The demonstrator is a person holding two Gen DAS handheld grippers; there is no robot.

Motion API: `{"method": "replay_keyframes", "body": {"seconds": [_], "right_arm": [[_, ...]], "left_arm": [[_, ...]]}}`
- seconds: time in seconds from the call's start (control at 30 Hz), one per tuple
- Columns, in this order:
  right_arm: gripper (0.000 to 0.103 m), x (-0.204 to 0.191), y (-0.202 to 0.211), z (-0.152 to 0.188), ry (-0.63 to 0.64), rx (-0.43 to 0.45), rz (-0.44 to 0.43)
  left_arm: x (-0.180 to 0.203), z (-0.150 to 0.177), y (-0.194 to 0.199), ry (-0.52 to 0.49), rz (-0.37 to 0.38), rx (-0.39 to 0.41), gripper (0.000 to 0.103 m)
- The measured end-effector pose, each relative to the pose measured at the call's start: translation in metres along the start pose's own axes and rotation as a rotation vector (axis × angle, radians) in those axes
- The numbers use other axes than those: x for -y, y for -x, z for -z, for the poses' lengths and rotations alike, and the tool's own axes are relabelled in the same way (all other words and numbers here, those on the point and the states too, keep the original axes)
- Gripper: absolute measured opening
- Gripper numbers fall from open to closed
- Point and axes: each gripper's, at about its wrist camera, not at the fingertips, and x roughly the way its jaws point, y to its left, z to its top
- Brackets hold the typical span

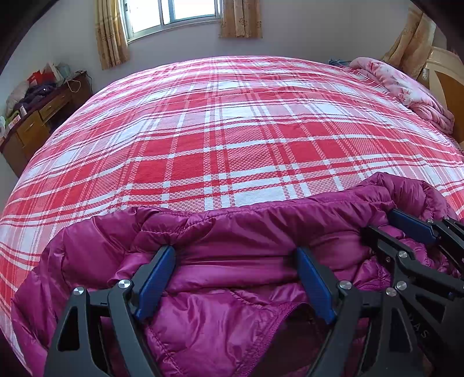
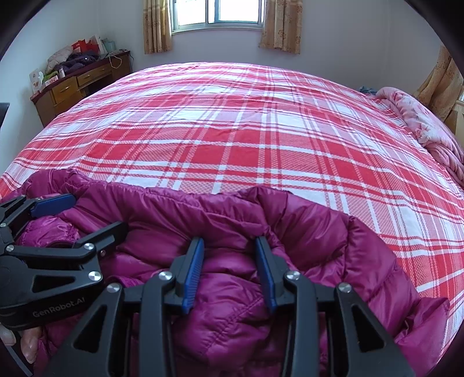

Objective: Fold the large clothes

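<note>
A magenta quilted puffer jacket (image 1: 232,232) lies bunched at the near edge of the bed; it also shows in the right wrist view (image 2: 319,237). My left gripper (image 1: 236,255) is open, its blue-padded fingers wide apart and resting over the jacket's upper fold. My right gripper (image 2: 229,243) is open with a narrower gap, its fingers straddling a puffed ridge of the jacket. Each gripper appears in the other's view: the right one at the right edge (image 1: 382,223), the left one at the left edge (image 2: 98,214). They sit side by side.
The bed is covered by a red and white plaid sheet (image 1: 232,130). A pink floral quilt (image 1: 406,90) is heaped at the right by the headboard. A wooden desk (image 2: 75,84) with clutter stands at the far left under the wall. A curtained window (image 2: 217,14) is opposite.
</note>
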Motion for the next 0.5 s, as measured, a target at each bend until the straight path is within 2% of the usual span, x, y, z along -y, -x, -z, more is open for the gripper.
{"method": "replay_keyframes", "body": {"seconds": [0.5], "right_arm": [[0.04,-0.0026,-0.0021,-0.001,0.01,-0.009,0.018]], "left_arm": [[0.0023,-0.0009,-0.0009,-0.009,-0.015,0.002,0.085]]}}
